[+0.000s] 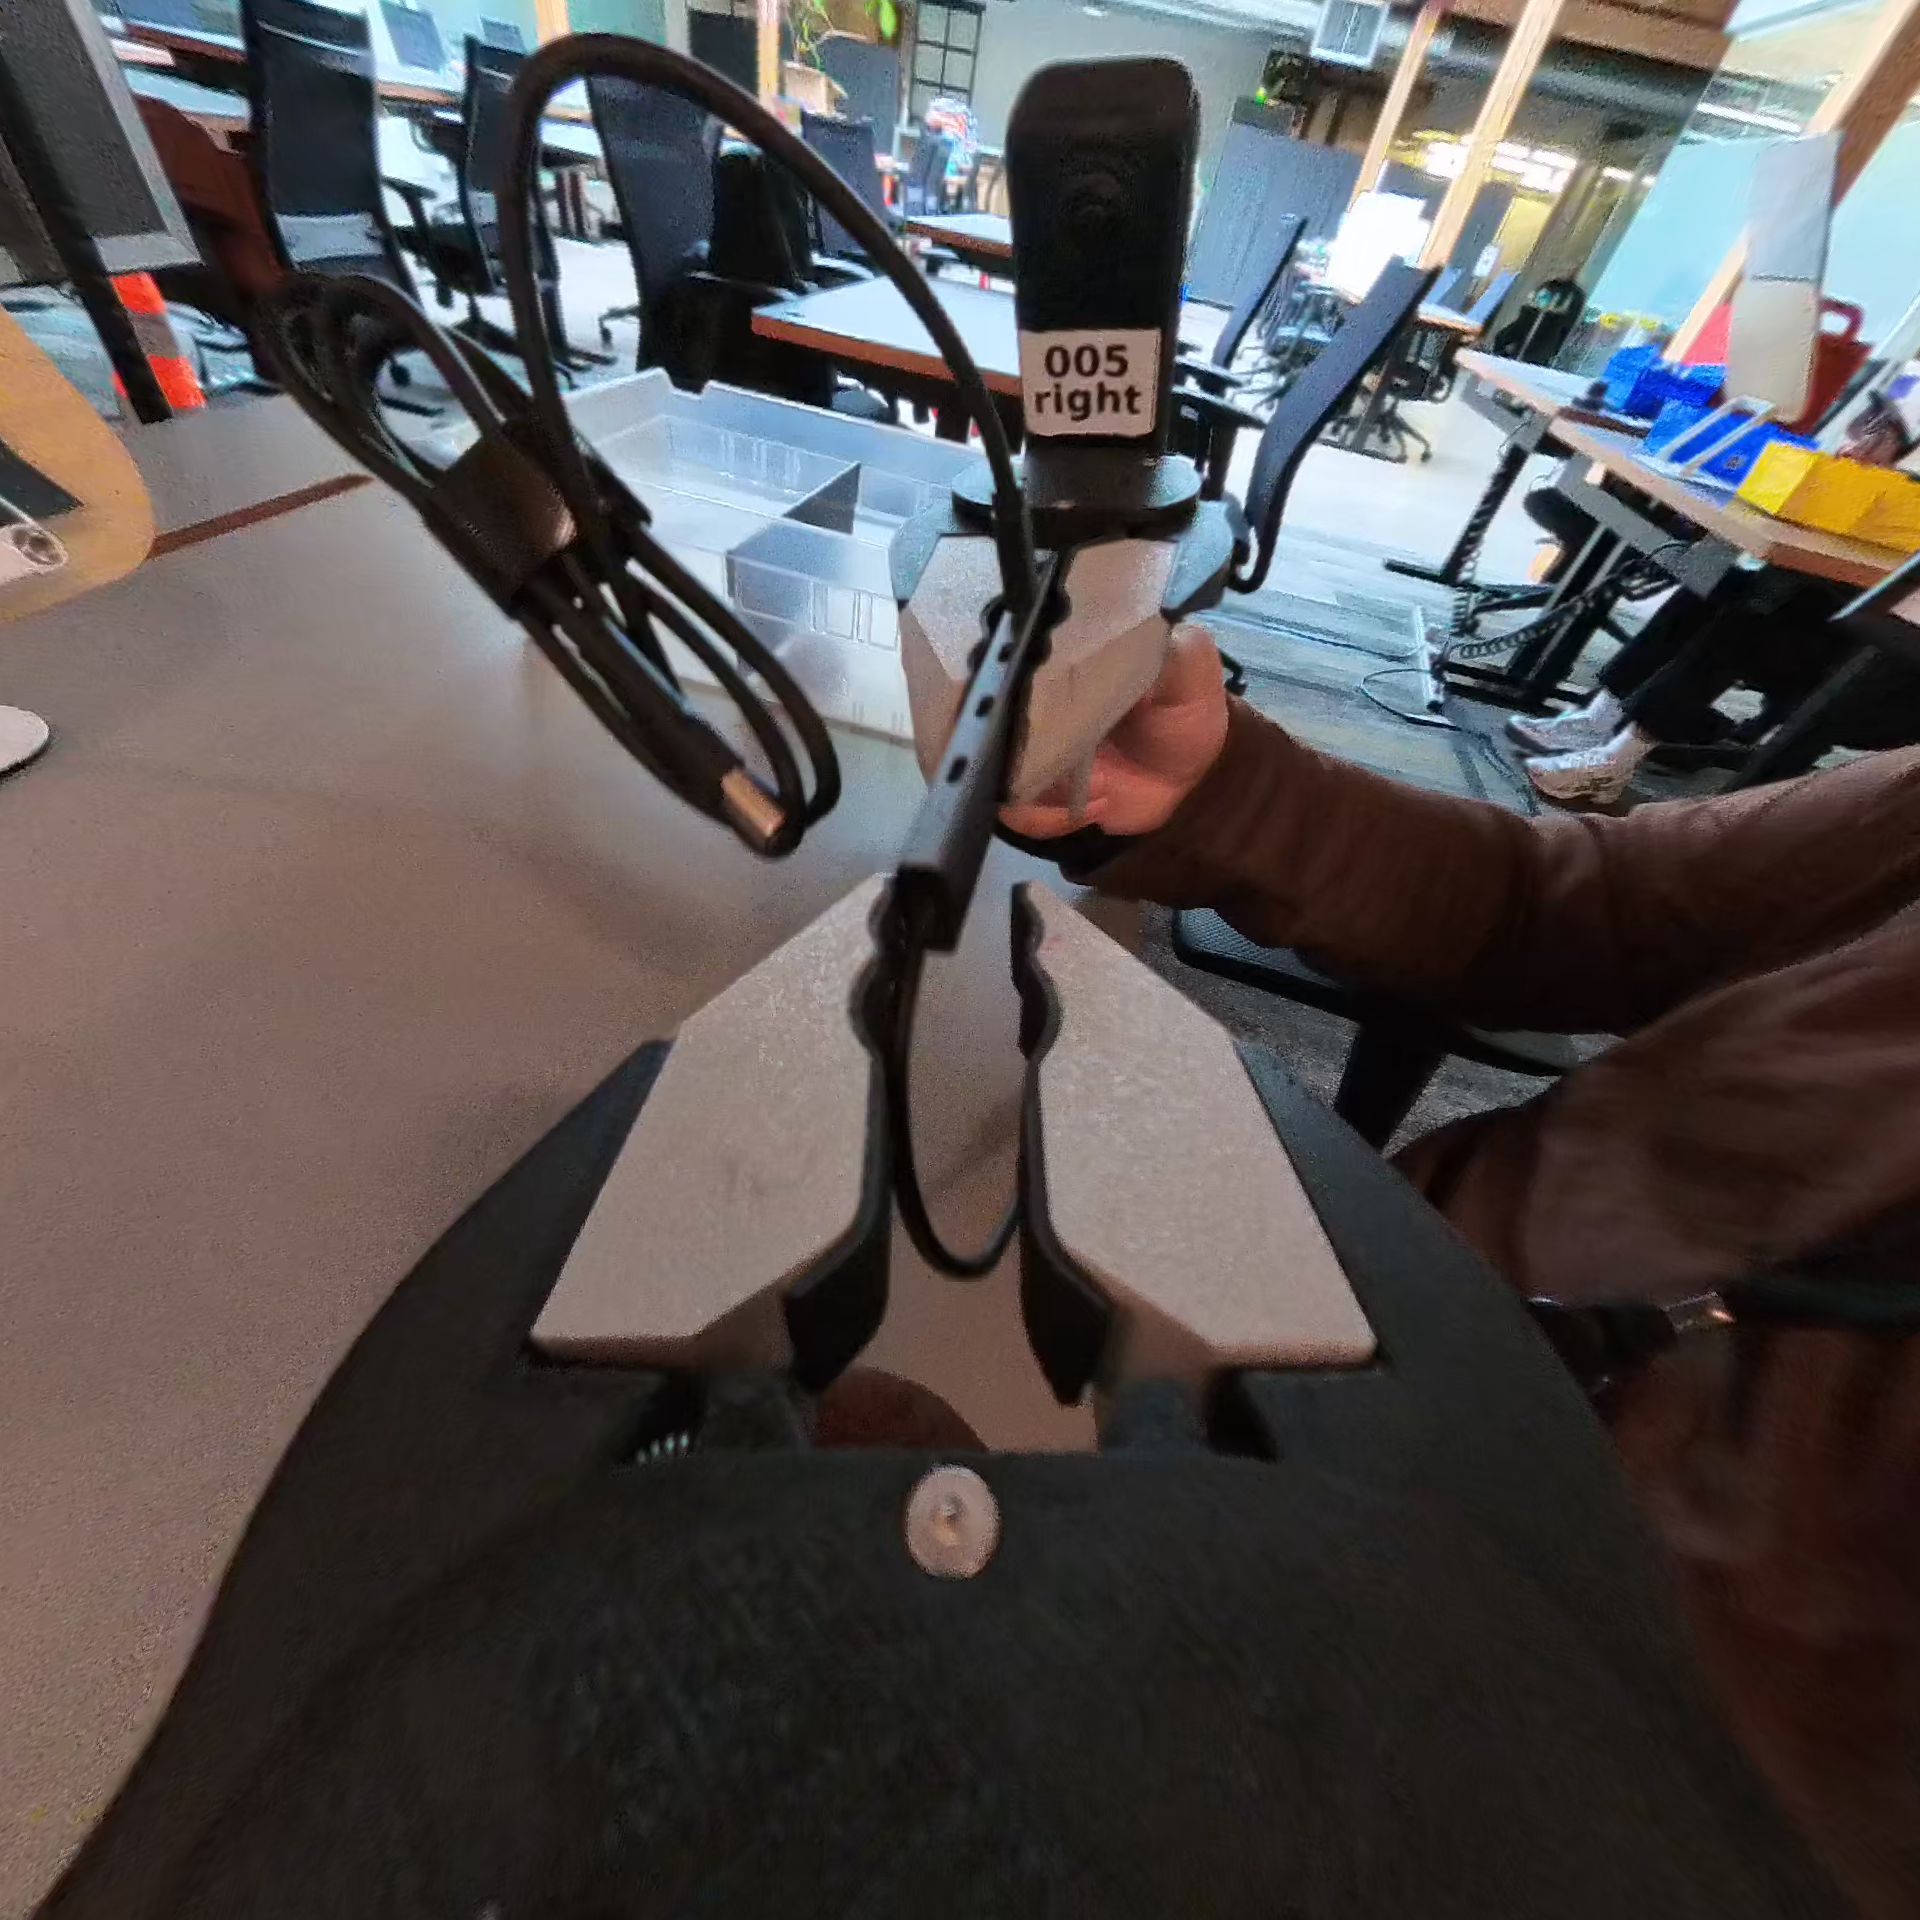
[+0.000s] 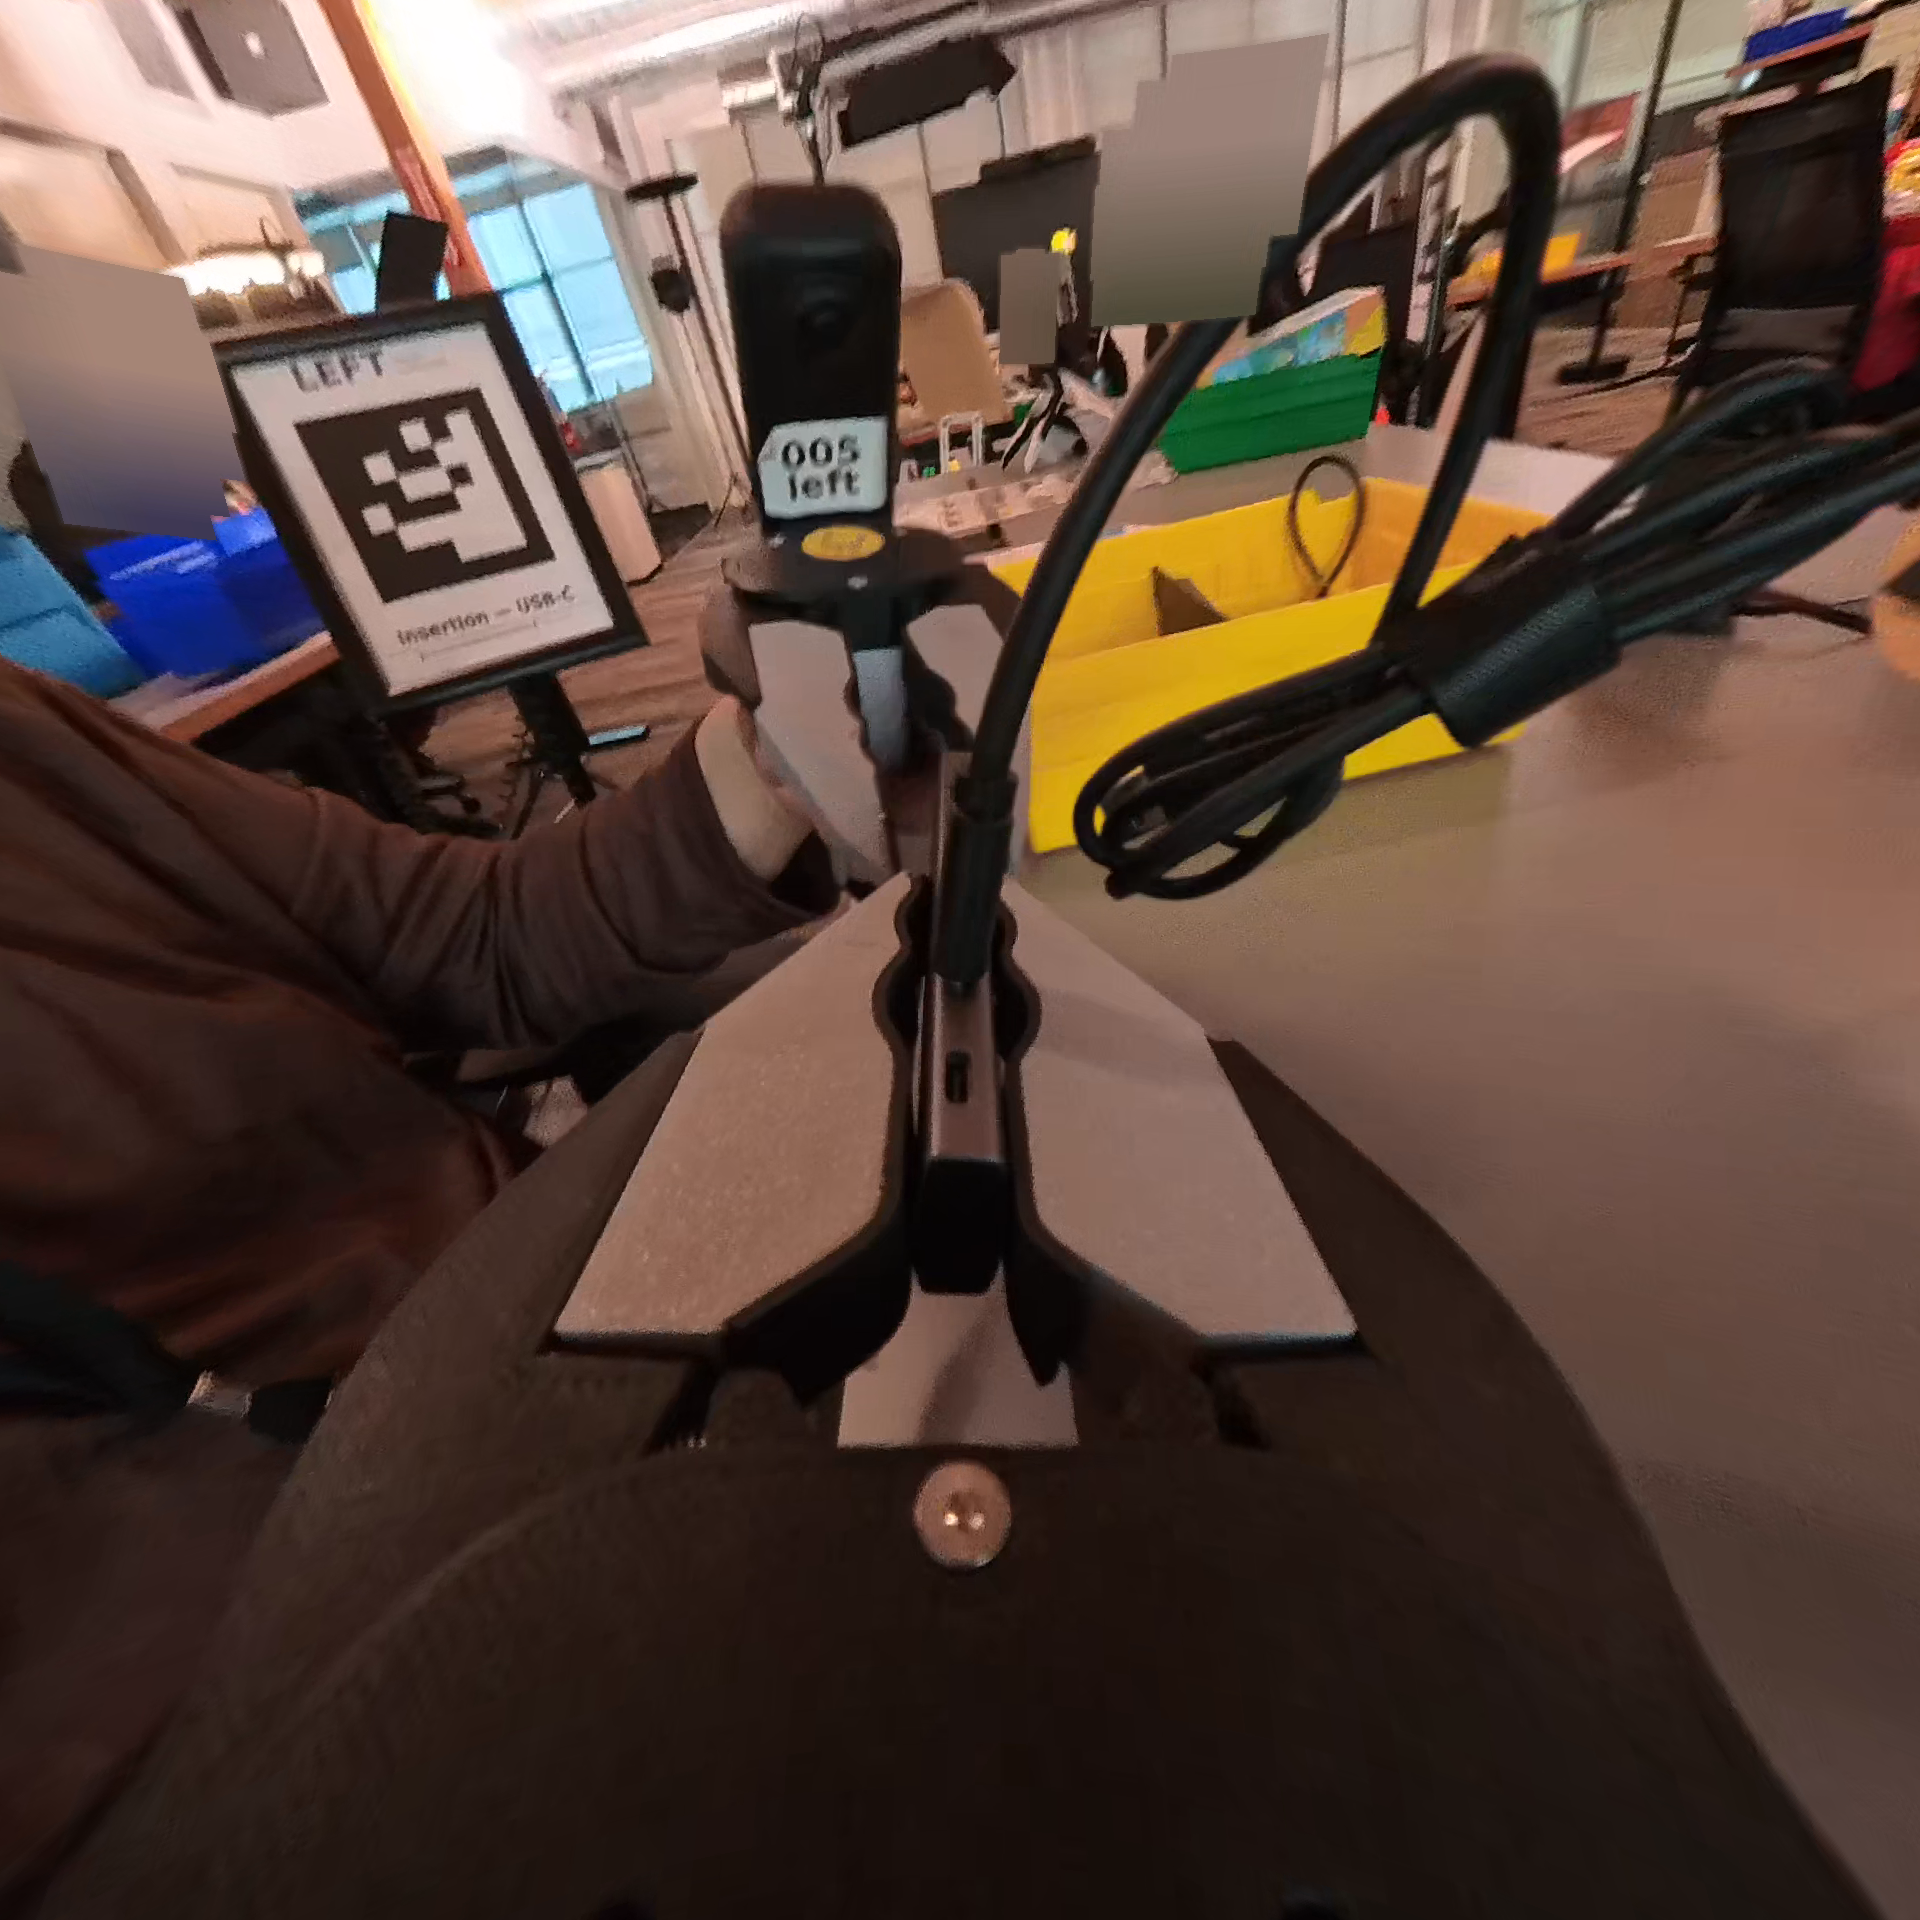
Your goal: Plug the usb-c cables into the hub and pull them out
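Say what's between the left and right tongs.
The hub, clamped in the right tongs, reaching the left tongs' tips; left wrist view.

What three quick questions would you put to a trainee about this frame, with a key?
1. Which gripper clamps the hub: A the left, B the right, C neither?
2. True or false: a strap binds the coiled part of the black cable.
3. Fill in: in the right wrist view, the bin behind the coil is ___ in colour.
Key: 1 B, the right gripper is shut on it. 2 True. 3 yellow.
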Demonstrator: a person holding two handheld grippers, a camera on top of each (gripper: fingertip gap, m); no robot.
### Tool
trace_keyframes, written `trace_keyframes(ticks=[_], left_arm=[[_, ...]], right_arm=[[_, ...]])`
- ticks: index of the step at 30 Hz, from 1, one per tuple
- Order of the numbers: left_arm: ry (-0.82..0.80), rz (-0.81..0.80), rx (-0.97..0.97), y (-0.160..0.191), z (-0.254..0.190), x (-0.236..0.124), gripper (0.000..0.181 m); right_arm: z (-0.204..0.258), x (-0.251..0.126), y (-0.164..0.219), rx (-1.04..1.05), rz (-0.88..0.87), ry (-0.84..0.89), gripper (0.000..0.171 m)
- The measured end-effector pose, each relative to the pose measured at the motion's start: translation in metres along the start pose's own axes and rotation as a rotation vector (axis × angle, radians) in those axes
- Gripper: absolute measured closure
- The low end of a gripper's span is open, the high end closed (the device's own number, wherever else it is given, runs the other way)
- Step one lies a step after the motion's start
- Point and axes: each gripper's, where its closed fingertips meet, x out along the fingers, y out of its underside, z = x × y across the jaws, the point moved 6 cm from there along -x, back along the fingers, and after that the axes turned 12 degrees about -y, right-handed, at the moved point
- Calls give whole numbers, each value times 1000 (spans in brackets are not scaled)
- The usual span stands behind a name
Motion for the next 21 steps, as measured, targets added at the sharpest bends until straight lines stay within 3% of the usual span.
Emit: trace_keyframes(ticks=[5, 9, 14, 17, 21], left_arm=[[49, 41, 50, 3, -5, -3, 173], [27, 45, 101, -2, -7, -13, 174], [10, 90, 160, 0, -13, -17, 173], [-70, 99, 201, 5, -11, -13, 170], [-44, 121, 286, 16, -21, -2, 171]], right_arm=[[5, 9, 3, 15, 19, -64, 165], [2, -1, 5, 18, 94, -20, 152], [13, -8, 4, -42, 133, -74, 164], [13, -5, 5, -72, 131, -54, 165], [16, 2, 6, -64, 111, -113, 165]])
